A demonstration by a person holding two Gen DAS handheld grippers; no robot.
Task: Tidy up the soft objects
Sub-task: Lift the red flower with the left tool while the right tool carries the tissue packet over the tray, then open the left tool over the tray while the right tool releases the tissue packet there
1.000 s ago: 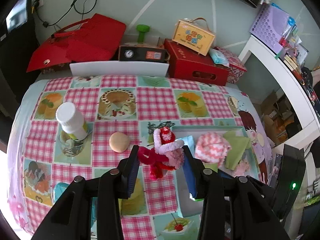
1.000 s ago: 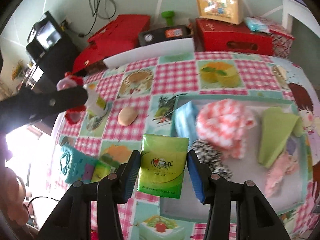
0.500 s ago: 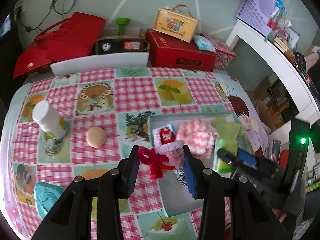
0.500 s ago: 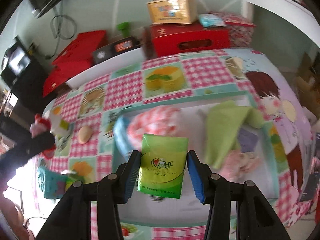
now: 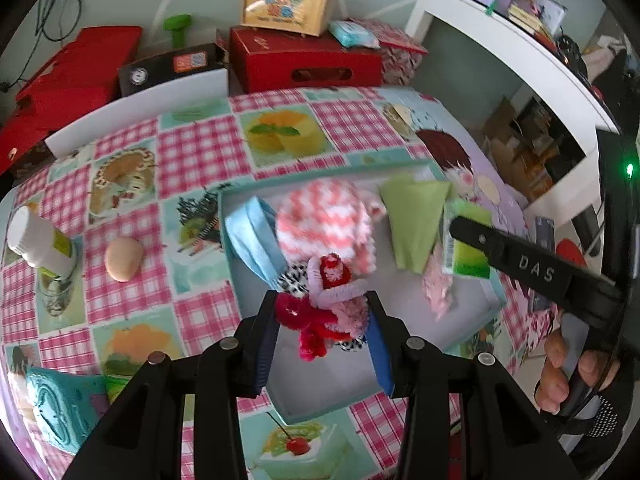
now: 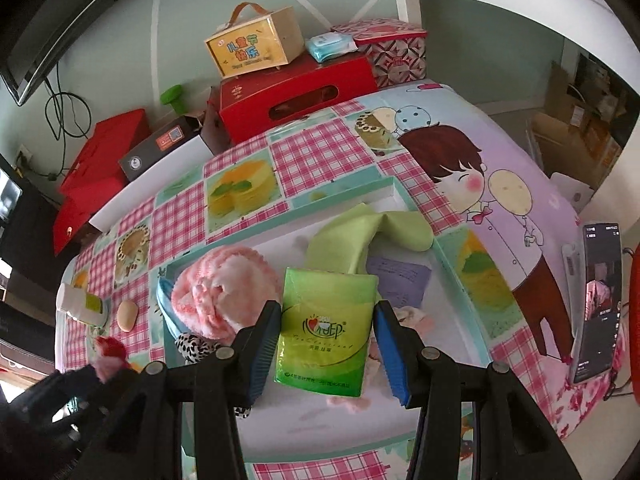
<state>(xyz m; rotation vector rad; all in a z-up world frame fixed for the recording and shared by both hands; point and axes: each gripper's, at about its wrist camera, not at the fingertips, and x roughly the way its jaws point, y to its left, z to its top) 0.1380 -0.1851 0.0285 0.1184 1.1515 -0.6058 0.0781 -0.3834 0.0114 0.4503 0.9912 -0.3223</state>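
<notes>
Here the left tool grips a fuzzy red-pink toy; the right tool grips a glossy green tissue pack.

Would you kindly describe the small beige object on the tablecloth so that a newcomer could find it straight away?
Start from the shallow teal-rimmed tray on the pink checked tablecloth, then look left to the white bottle near the table's edge. Between them, on a pink checked square, lies the beige oval. It is plain, smooth and egg-shaped, unlike the fluffy things in the tray.
</notes>
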